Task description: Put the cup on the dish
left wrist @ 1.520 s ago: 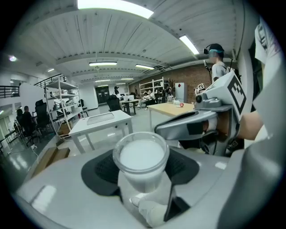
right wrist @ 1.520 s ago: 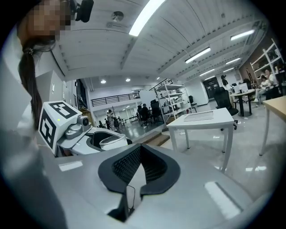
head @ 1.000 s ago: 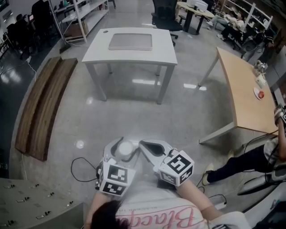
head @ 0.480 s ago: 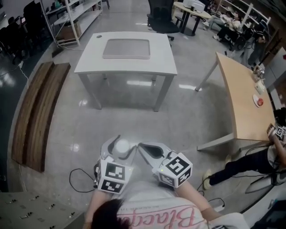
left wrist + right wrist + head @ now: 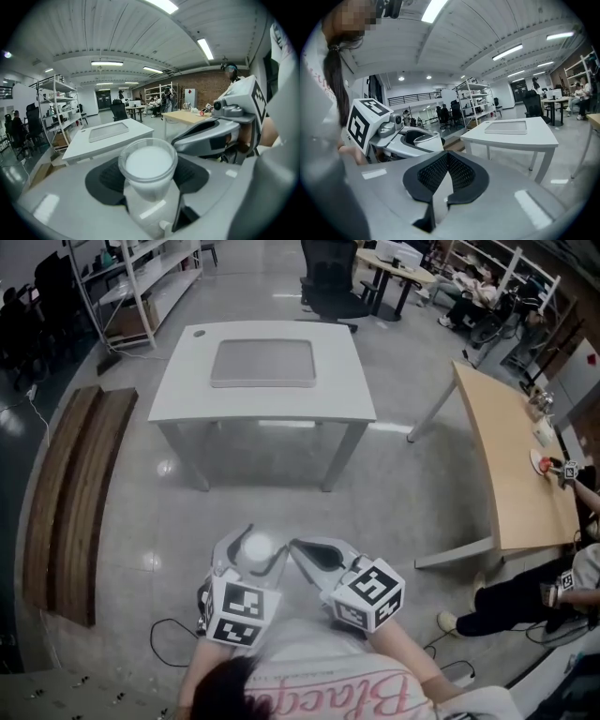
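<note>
A translucent cup (image 5: 257,547) with a white inside sits upright between the pads of my left gripper (image 5: 251,538), which is shut on it. In the left gripper view the cup (image 5: 147,164) fills the gap of the left gripper (image 5: 147,177), a black pad pressing each side. My right gripper (image 5: 296,546) hangs beside it, shut and holding nothing; in its own view the right gripper (image 5: 446,161) shows both pads touching. Ahead stands a white table (image 5: 178,390) bearing a flat grey dish (image 5: 262,363). Both grippers are held low, over the floor, well short of the table.
A wooden table (image 5: 511,465) stands at the right with small items at its far end, and a person (image 5: 525,592) sits by it. Wooden planks (image 5: 70,484) lie on the floor at the left. A black cable (image 5: 169,629) curls near my feet. Shelves and an office chair (image 5: 328,277) stand behind.
The white table has drawn nearer and shifted slightly left in the head view. Both grippers keep their pose, the cup still in the left one. The seated person's arm now reaches onto the wooden table.
</note>
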The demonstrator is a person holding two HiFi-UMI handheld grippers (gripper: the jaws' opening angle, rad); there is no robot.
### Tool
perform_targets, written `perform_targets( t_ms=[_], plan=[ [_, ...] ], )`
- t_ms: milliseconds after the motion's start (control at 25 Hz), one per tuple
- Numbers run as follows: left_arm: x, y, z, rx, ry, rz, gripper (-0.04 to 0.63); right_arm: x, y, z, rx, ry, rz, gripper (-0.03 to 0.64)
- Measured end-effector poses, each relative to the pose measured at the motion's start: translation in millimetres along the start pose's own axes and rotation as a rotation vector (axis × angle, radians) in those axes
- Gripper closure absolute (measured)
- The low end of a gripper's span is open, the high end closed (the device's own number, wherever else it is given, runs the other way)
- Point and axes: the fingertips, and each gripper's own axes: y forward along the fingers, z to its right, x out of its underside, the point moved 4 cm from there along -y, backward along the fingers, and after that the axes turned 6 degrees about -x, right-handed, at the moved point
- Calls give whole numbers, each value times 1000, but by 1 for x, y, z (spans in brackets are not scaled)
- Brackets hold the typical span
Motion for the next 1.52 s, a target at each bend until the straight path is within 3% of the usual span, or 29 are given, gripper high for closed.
perform_targets(
  t_ms=[520,760,1200,1520],
  plan=[
    [-9,26,-29,49,26,0,324,-17,28,26,54,64,13,615],
    [-15,37,-39,61,31,17,324,-19,36,34,92,19,6,615],
    [-30,79,-72,47,13,-9,322,-40,65,77,61,19,6,615],
    [-57,129,-101,1,2,-24,322,-70,91,133,20,2,-2,615]
  ],
)
